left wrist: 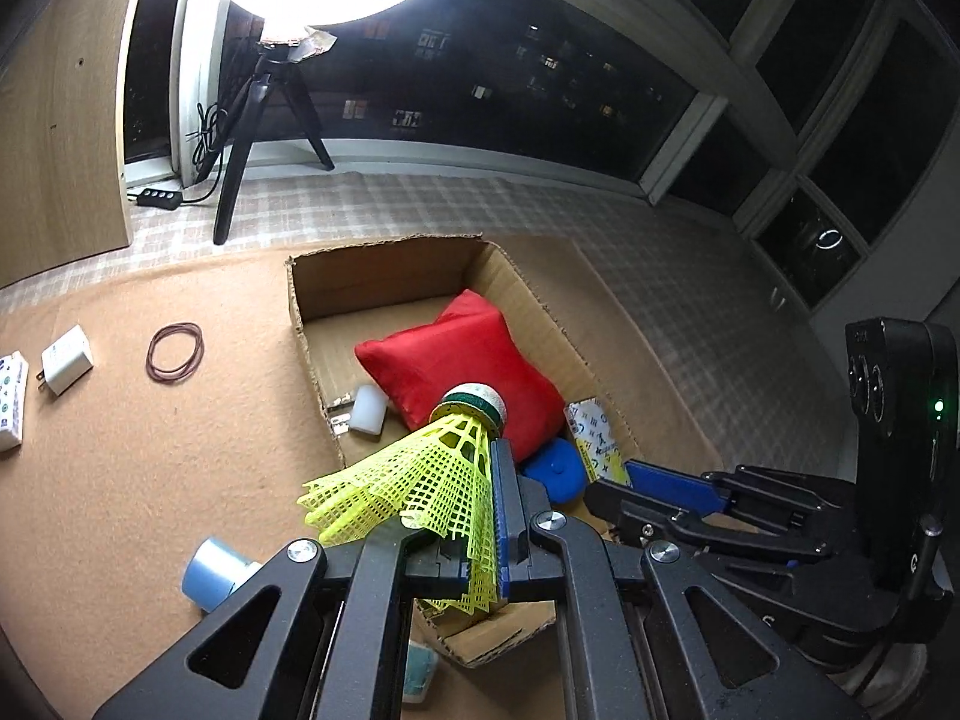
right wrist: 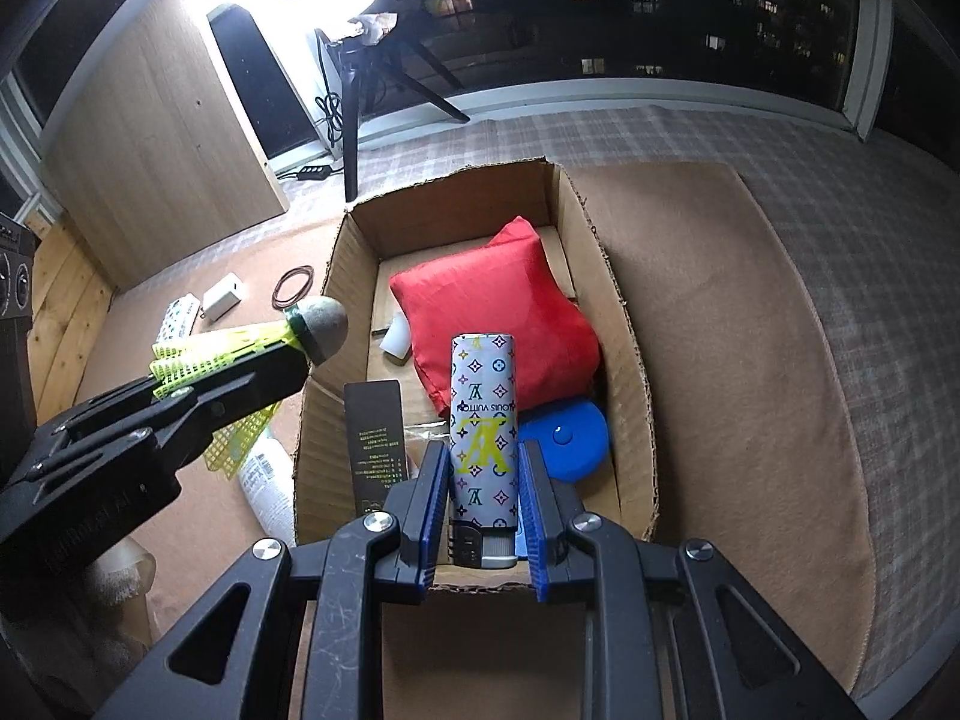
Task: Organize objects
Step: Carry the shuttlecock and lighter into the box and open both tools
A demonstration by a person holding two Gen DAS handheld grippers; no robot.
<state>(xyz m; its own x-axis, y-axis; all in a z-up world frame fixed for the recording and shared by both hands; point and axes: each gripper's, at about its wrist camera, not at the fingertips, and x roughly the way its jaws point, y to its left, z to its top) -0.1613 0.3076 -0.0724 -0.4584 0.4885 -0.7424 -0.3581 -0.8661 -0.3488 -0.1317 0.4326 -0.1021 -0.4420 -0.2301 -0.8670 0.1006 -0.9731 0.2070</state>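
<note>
My left gripper (left wrist: 480, 516) is shut on the mesh skirt of a yellow shuttlecock (left wrist: 444, 468), whose cork tip points over the near left wall of the open cardboard box (left wrist: 384, 276). The right wrist view shows that shuttlecock (right wrist: 321, 330) and the left gripper (right wrist: 288, 363) just left of the box (right wrist: 630, 360). My right gripper (right wrist: 483, 480) is shut on a white patterned lighter (right wrist: 483, 408), held upright above the box's near end. The lighter (left wrist: 591, 438) and right gripper (left wrist: 612, 480) also show at the right of the left wrist view.
In the box lie a red pouch (right wrist: 498, 312), a blue round case (right wrist: 570, 438), a small white piece (right wrist: 399, 339) and a dark carton (right wrist: 375, 438). On the mat to the left are rubber bands (left wrist: 175, 353), a white charger (left wrist: 66, 360), a blue roll (left wrist: 213, 570) and a white bottle (right wrist: 267, 480). A ring-light tripod (left wrist: 252, 138) stands behind.
</note>
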